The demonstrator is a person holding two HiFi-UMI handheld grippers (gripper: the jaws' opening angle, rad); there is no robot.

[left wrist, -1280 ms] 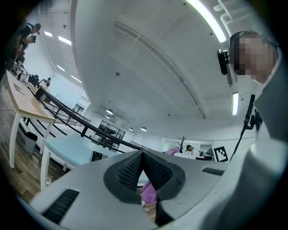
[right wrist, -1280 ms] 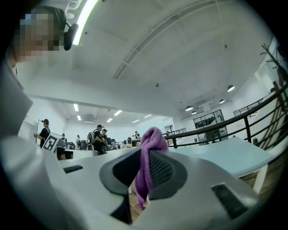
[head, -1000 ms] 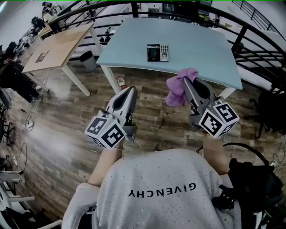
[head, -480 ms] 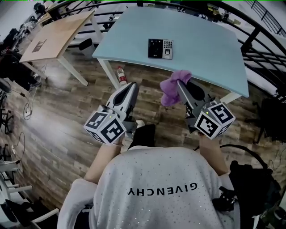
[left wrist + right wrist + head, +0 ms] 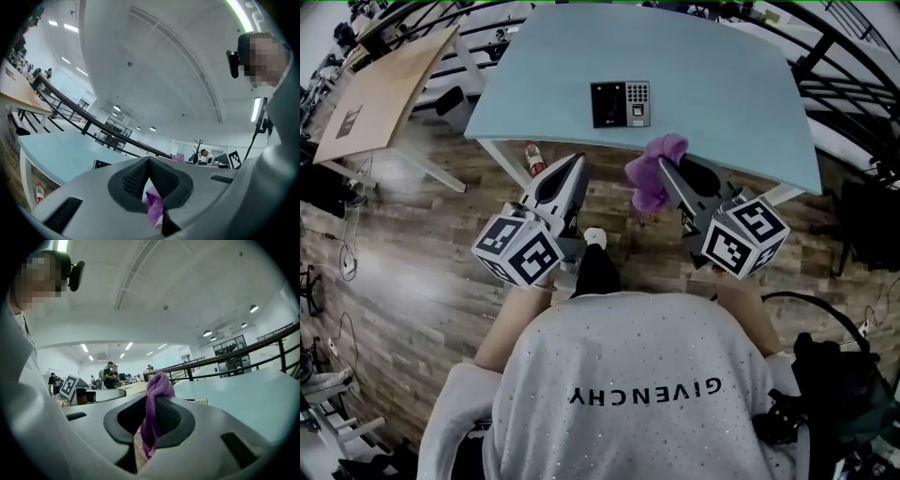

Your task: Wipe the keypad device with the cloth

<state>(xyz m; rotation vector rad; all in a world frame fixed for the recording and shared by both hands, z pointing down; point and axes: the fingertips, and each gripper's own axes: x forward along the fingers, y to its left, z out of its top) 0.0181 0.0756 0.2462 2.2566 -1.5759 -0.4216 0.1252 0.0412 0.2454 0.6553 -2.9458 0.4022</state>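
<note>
Now: keypad device (image 5: 621, 104) flat on table (image 5: 722, 84), black screen, pale keys.

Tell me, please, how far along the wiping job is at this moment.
Done: the purple cloth is pinched in the right claw. In hand: both claws hang in the air by the near edge of the blue table; the left claw is shut and empty. Left: the cloth does not touch the keypad device, which lies farther in, so the reach and the wiping itself remain.
</note>
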